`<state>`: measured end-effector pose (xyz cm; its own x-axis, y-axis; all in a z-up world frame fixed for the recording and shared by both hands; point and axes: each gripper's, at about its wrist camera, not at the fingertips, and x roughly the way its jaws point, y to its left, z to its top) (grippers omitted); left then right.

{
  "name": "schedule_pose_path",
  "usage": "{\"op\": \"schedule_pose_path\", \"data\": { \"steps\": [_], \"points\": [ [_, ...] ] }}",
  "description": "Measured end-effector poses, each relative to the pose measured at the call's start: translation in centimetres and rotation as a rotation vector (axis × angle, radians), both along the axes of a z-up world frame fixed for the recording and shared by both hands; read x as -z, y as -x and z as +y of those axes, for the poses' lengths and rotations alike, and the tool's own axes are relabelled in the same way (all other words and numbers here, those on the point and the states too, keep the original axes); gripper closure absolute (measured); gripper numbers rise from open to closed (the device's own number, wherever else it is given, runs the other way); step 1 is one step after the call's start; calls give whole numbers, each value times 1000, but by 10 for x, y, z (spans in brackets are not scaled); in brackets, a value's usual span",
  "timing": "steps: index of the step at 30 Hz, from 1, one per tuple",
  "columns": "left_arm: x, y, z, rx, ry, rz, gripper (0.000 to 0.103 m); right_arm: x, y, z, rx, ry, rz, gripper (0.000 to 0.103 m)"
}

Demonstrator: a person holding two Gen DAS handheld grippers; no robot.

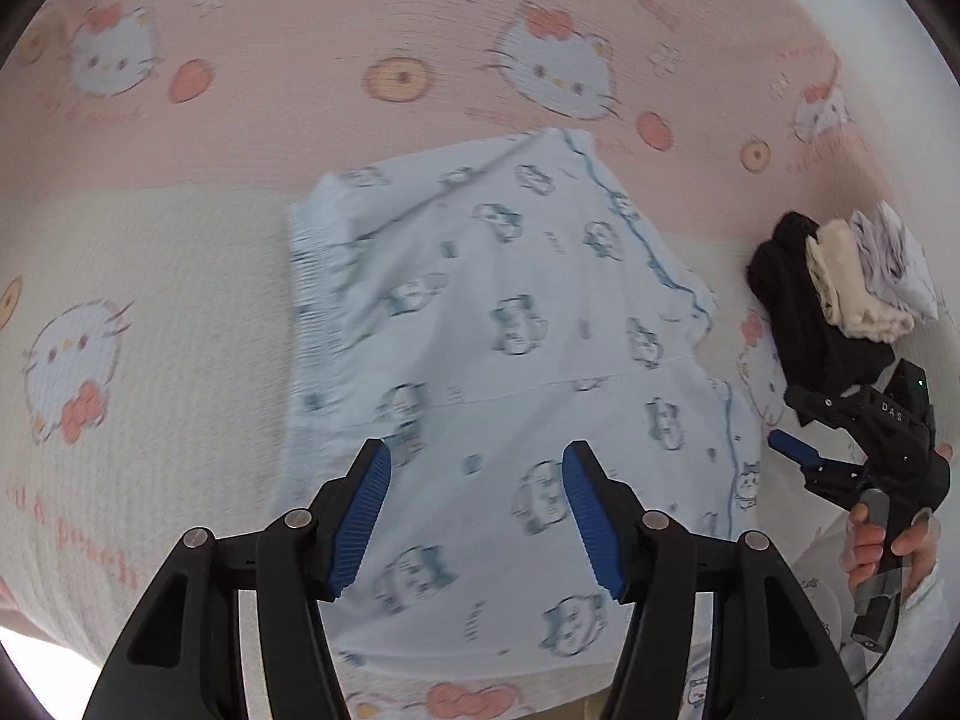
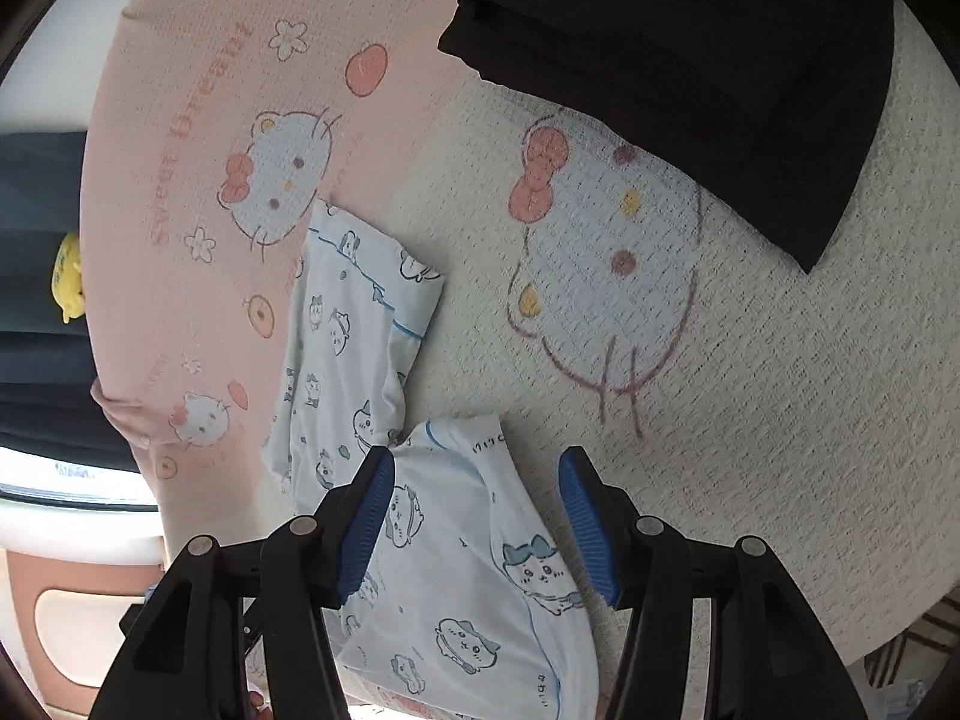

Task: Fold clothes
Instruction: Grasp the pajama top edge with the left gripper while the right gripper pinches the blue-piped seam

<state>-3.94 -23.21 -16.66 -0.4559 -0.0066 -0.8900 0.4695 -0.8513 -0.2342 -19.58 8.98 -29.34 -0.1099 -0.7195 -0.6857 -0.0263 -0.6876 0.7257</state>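
The pale blue printed garment (image 1: 510, 360) lay partly folded in the middle of the left wrist view, on a pink and cream blanket (image 1: 150, 276) printed with cartoon cats. The left gripper (image 1: 477, 525) hung above its lower half with its blue pads (image 1: 360, 516) spread apart and nothing between them. At the right edge of that view a hand (image 1: 888, 546) held the right gripper (image 2: 477, 525) by its handle, below a small stack of folded clothes (image 1: 840, 294), black at the bottom, cream and white on top. In the right wrist view the garment ran from the centre to the bottom, and those fingers stood apart over one corner of it, not pressing it.
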Motion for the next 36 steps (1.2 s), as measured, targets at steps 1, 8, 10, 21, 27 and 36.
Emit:
{"op": "schedule_pose_path", "data": {
  "steps": [1,8,10,21,27,36],
  "points": [
    [2,9,7,20,2,-7,46,1,1,1,2,17,-7,47],
    [12,65,60,157,3,-50,46,25,11,12,49,121,-142,47],
    [14,75,73,184,-12,-56,46,31,13,13,63,152,-172,47],
    [30,121,124,268,-88,-96,46,41,26,-6,-27,164,-248,56],
    [36,132,136,283,-119,-110,46,49,21,-14,-55,152,-305,77],
    [41,140,155,325,-152,-112,46,47,30,-13,-25,295,-342,89]
  ]
}}
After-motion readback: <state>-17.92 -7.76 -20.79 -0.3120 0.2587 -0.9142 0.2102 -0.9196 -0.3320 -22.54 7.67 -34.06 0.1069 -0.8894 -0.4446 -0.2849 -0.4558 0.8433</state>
